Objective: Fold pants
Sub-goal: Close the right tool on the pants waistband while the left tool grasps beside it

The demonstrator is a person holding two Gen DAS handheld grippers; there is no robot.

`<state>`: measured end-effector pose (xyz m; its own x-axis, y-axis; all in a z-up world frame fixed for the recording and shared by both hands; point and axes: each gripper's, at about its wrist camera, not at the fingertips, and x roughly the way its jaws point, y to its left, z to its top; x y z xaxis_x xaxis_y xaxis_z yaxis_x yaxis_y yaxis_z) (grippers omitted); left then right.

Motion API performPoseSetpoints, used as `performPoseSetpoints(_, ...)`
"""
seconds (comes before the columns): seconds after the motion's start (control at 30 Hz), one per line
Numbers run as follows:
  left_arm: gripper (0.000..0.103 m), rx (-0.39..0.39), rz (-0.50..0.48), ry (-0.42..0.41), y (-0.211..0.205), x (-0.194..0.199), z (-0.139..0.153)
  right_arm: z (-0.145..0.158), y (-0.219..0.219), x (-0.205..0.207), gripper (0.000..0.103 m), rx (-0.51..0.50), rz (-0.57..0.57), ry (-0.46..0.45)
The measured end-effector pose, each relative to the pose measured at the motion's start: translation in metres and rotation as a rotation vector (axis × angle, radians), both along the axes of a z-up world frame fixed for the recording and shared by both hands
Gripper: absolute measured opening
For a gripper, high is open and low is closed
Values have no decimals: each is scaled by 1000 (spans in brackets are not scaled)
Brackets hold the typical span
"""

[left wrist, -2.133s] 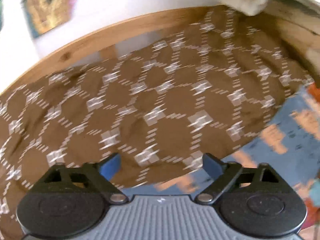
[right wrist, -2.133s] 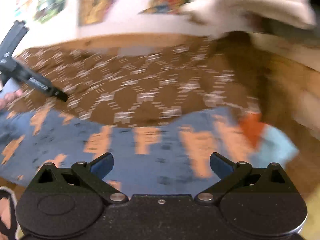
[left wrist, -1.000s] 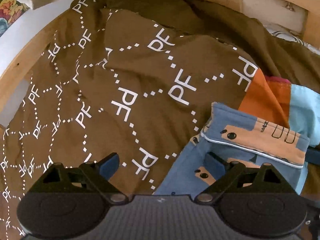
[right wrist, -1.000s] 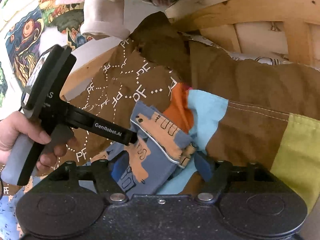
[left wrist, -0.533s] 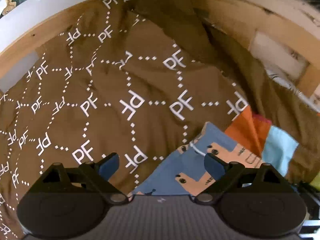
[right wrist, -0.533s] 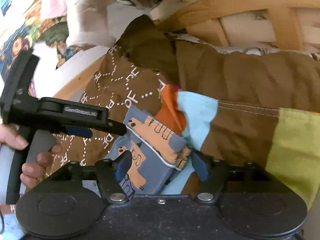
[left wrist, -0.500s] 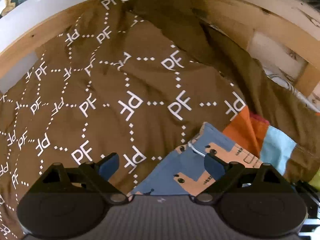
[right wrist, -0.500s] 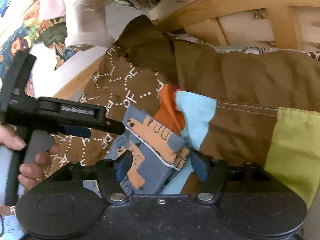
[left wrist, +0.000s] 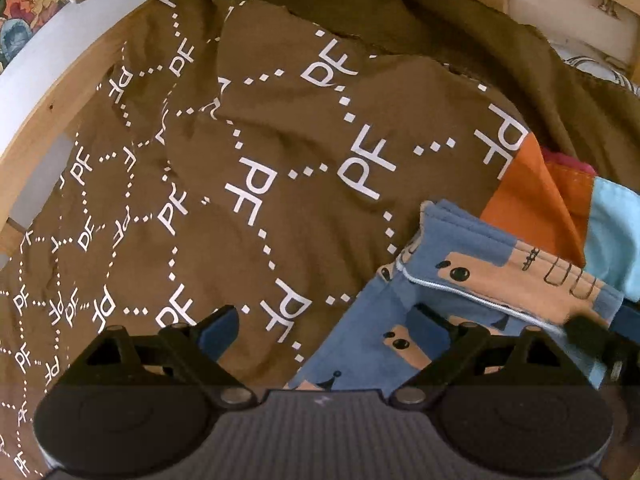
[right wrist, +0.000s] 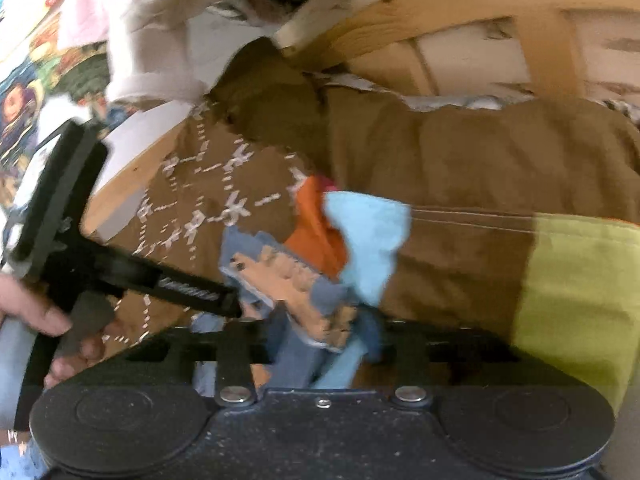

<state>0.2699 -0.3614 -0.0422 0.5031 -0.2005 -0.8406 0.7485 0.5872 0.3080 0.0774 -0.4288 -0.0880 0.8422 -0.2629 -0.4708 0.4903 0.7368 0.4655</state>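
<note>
The blue pants (left wrist: 472, 280), printed with tan figures, lie bunched at the lower right of the left wrist view, on a brown duvet (left wrist: 280, 152) lettered "PF". In the right wrist view they sit at bottom centre, and the right gripper (right wrist: 328, 344) has its fingers pressed together on a gathered fold of them. The left gripper (left wrist: 320, 332) hangs with its fingers spread wide; its right finger (left wrist: 430, 322) lies over the blue cloth, its left finger over the duvet, and nothing is pinched between them.

To do this step well, I judge the left gripper should close on a clean edge, the waistband or a hem, and not on the crumpled middle. Both grippers should then draw apart to pull the cloth flat before any fold. Only the pants should be taken: the patchwork cloth (right wrist: 360, 232) in orange and light blue touches them at upper right and could easily be nipped too, as could the duvet beneath.

No container is visible. The wooden bed frame (right wrist: 440, 12) bounds the bedding along the top of both views.
</note>
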Motion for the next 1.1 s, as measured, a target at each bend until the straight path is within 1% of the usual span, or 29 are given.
performPoseSetpoints(0.03,95,-4,1,4,0,-1,2,-1,-3,-1,19,15,-5,-2)
performPoseSetpoints(0.07,95,-10,7,8,0,-5,6,-1,-5,-2,18,22,-1,-6)
performPoseSetpoints(0.1,95,-21,14,14,2,-5,11,0,-4,-2,17,6,6,-3)
performPoseSetpoints(0.13,94,-33,22,25,6,-6,15,2,0,-1,17,-31,14,8)
performPoseSetpoints(0.2,94,-58,54,71,14,-2,23,7,14,1,15,-139,35,35)
performPoseSetpoints(0.27,93,-113,87,134,24,2,34,13,29,1,15,-246,62,38)
performPoseSetpoints(0.33,90,-175,117,198,33,7,44,18,46,2,15,-367,91,43)
performPoseSetpoints(0.4,90,-227,143,256,38,13,53,22,61,3,15,-457,127,42)
performPoseSetpoints(0.5,88,-284,140,338,36,22,62,23,81,4,15,-577,179,47)
performPoseSetpoints(0.6,88,-305,112,384,24,19,71,22,92,3,15,-648,212,48)
performPoseSetpoints(0.67,88,-289,107,401,15,16,70,22,98,5,15,-686,228,50)
performPoseSetpoints(0.8,85,-206,135,410,-7,9,63,19,107,5,15,-738,262,56)
performPoseSetpoints(0.9,85,-146,121,380,-19,3,60,18,116,7,15,-778,292,61)
performPoseSetpoints(0.97,84,-122,109,345,-24,-3,60,16,122,9,15,-799,315,64)
performPoseSetpoints(1.07,75,-96,109,301,-29,-6,60,14,128,9,15,-821,340,66)
performPoseSetpoints(1.1,66,-93,116,303,-30,-6,59,14,129,8,15,-826,345,65)
